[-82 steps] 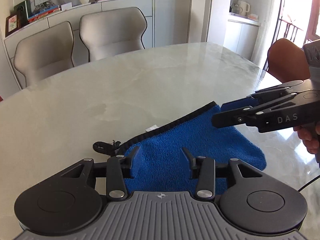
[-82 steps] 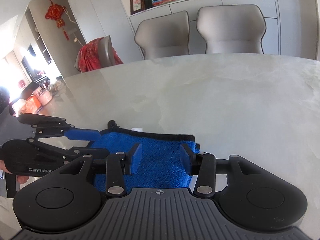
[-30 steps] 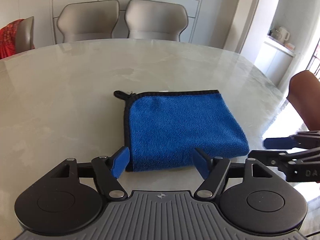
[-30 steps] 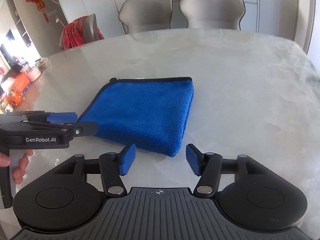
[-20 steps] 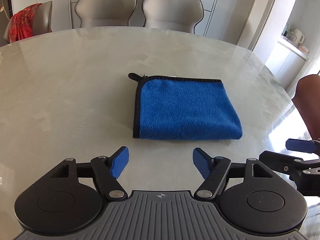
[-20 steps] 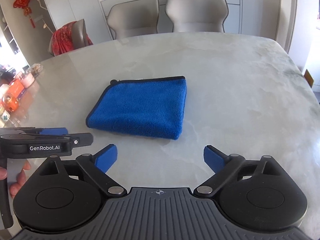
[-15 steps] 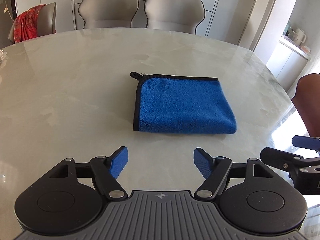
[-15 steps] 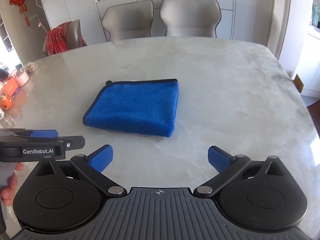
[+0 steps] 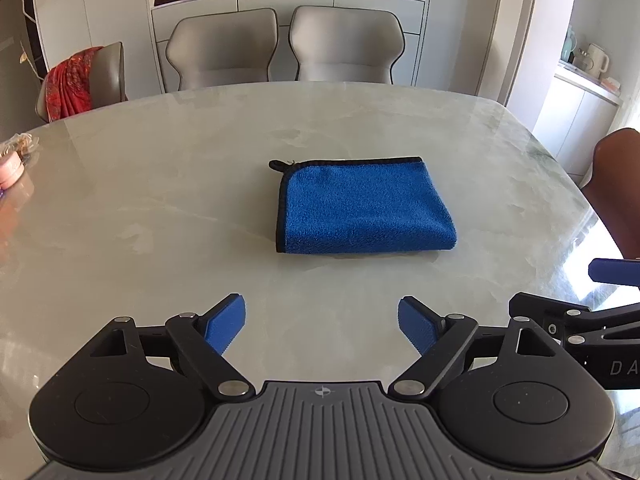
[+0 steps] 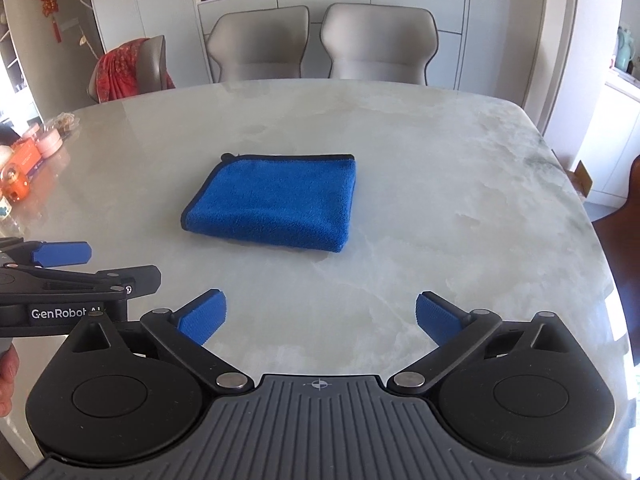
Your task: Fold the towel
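Centrally, the glossy pale marble table (image 9: 160,200) carries the folded blue terry towel with black edging (image 9: 362,206), lying flat and untouched. The left gripper (image 9: 321,324) and right gripper (image 10: 320,318) hover near its front edge, fingers spread wide, holding nothing.

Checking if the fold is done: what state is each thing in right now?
towel: folded, lying flat on the table, untouched
left tongs: open, empty, short of the towel
right tongs: open, empty, short of the towel
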